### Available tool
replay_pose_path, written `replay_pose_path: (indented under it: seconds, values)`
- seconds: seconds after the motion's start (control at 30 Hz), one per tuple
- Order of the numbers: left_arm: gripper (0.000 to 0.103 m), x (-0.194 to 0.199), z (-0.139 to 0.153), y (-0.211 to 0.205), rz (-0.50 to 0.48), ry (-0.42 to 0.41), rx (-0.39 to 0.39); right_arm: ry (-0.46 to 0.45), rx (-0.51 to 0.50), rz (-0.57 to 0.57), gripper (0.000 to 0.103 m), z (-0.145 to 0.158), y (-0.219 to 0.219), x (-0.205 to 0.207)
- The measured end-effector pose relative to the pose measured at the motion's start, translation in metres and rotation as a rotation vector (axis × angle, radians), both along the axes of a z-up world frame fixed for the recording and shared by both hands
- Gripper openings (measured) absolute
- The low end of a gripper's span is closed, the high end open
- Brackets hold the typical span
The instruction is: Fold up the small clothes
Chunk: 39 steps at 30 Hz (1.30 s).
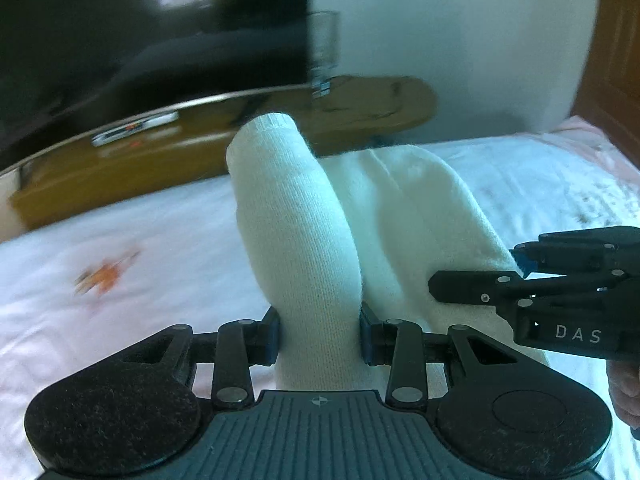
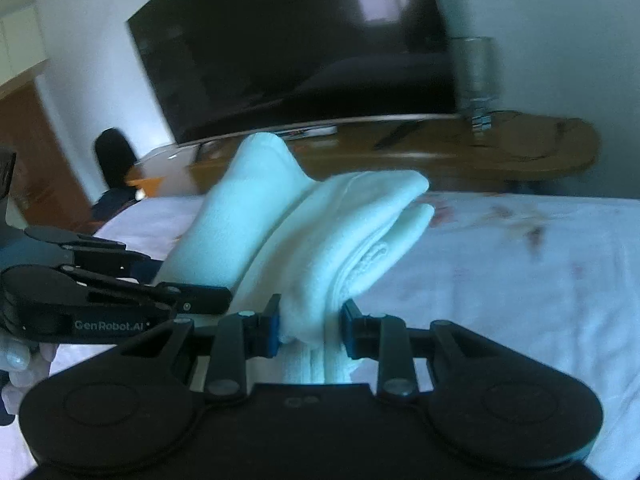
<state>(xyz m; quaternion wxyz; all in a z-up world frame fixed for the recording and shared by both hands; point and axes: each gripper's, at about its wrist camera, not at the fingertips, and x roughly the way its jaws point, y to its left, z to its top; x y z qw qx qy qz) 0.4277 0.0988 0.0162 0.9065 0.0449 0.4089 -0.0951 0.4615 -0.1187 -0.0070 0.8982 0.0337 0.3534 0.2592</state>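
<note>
The left hand-held gripper (image 1: 320,334) is clenched on a white sock (image 1: 296,232), its blue pads pressed into the knit on both sides. The cloth stands up between the fingers, above the bed (image 1: 140,220), with its rounded end uppermost.

Just right of it, the right hand-held gripper (image 2: 310,326) grasps a second bunch of white sock (image 2: 344,232); here the cloth is doubled over, with folded layers showing at its far edge. Whether the two bunches are one garment or a pair cannot be told. They hang side by side and touch.

Each gripper shows in the other's view: the right one (image 1: 472,280) enters the left wrist picture from the right edge, against the cloth, and the left one (image 2: 208,296) enters the right wrist picture from the left (a fingertip (image 2: 16,360) of the person shows beneath it).

The bed has a pale sheet with faint floral print. Beyond it stands a wooden worktop (image 2: 520,148) carrying a dark television (image 2: 300,48).
</note>
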Motion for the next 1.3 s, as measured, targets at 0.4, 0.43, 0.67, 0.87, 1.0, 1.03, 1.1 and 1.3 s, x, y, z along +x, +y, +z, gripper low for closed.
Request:
replay_pose_path:
  seconds: [0.4, 0.43, 0.67, 0.87, 1.0, 1.03, 1.1, 1.3]
  values:
    - [0.05, -0.034, -0.095, 0.126, 0.175, 0.129, -0.109, 0.162, -0.098, 0.102, 0.03, -0.093, 0.126, -0.001]
    - [0.057, -0.037, -0.098, 0.136, 0.192, 0.122, -0.161, 0.151, -0.09, 0.098, 0.031, -0.102, 0.122, 0.001]
    - [0.064, -0.038, -0.098, 0.18, 0.265, 0.006, -0.305, 0.235, 0.131, 0.062, 0.038, -0.099, 0.09, 0.02]
    - [0.076, -0.004, -0.121, 0.181, 0.314, 0.028, -0.312, 0.29, 0.183, 0.038, 0.03, -0.11, 0.095, 0.048]
    - [0.081, 0.0, -0.126, 0.179, 0.327, 0.033, -0.317, 0.266, 0.192, 0.028, 0.032, -0.12, 0.083, 0.041]
    - [0.081, -0.003, -0.121, 0.179, 0.318, 0.013, -0.329, 0.283, 0.205, 0.026, 0.033, -0.12, 0.081, 0.043]
    - [0.081, -0.011, -0.115, 0.183, 0.309, -0.022, -0.345, 0.272, 0.228, 0.004, 0.037, -0.11, 0.075, 0.044]
    - [0.081, -0.018, -0.122, 0.184, 0.34, 0.008, -0.336, 0.269, 0.144, 0.008, 0.035, -0.107, 0.087, 0.063]
